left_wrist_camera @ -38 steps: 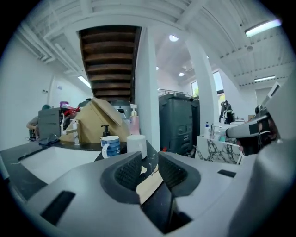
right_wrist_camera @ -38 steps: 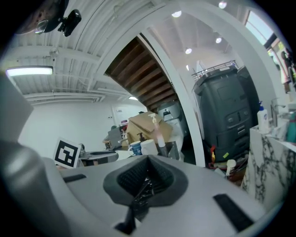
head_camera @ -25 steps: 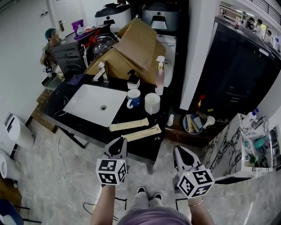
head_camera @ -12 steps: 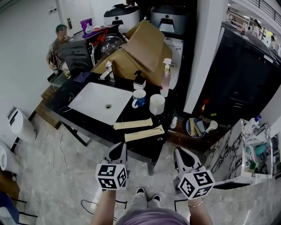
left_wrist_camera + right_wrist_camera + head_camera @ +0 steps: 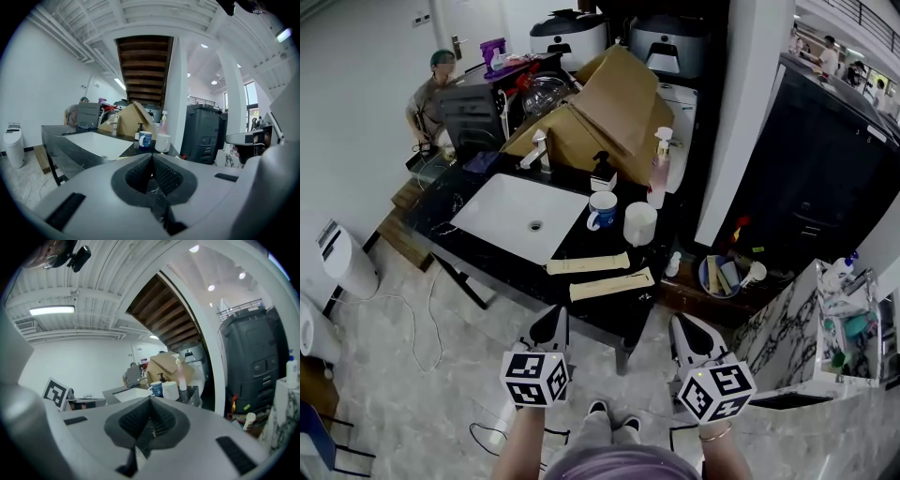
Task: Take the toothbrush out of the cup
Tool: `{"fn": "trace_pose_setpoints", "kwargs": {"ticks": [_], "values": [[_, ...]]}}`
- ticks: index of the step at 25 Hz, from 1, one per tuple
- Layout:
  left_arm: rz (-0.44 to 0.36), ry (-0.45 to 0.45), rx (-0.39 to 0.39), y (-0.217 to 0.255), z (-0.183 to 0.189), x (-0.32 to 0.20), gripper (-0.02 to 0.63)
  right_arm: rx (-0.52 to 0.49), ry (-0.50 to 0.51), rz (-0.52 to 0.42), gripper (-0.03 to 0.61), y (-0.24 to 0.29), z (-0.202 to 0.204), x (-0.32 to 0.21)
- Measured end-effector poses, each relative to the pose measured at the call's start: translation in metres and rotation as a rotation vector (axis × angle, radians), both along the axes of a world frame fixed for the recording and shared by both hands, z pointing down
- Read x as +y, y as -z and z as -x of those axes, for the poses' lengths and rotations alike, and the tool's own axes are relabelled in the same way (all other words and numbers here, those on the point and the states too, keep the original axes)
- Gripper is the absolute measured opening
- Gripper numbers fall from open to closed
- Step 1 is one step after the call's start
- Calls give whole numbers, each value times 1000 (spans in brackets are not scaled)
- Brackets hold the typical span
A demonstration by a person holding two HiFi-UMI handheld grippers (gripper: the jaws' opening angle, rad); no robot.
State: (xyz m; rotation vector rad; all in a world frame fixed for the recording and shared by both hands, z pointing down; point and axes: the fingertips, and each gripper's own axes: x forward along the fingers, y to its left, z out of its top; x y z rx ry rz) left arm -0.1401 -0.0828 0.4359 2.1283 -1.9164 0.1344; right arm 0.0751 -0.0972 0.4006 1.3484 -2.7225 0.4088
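A blue mug (image 5: 602, 210) and a white cup (image 5: 639, 223) stand on the black counter (image 5: 478, 258), right of the white sink (image 5: 520, 216). I make out no toothbrush in either one from here. Two flat cream packs (image 5: 588, 264) lie near the counter's front edge. My left gripper (image 5: 550, 322) and right gripper (image 5: 687, 330) hang in front of that edge, short of the counter, both shut and empty. In the left gripper view the shut left gripper (image 5: 151, 157) points at the mug (image 5: 145, 139) and cup (image 5: 162, 142). The right gripper (image 5: 150, 401) shows the same pair, mug (image 5: 156, 389) and cup (image 5: 170, 390).
A black pump bottle (image 5: 603, 173), a pink spray bottle (image 5: 661, 169), a faucet (image 5: 539, 150) and cardboard boxes (image 5: 609, 103) crowd the counter's back. A person (image 5: 439, 84) sits at the far left. A basket (image 5: 727, 274) sits on the floor at right, beside a tall black cabinet (image 5: 825, 159).
The head view has swung, so the counter now sits a little further right and lower in the picture. Both grippers stay low before its front edge, the left one drifting slightly.
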Motion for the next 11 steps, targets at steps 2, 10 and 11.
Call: {"fn": "trace_pose_setpoints", "kwargs": {"ticks": [2, 10, 11], "values": [[-2, 3, -1, 1, 1, 1, 2, 4, 3, 0, 2, -1, 2, 1], [1, 0, 4, -2, 2, -2, 2, 7, -8, 1, 2, -3, 2, -3], [2, 0, 4, -3, 3, -3, 2, 7, -8, 1, 2, -4, 2, -4]]}}
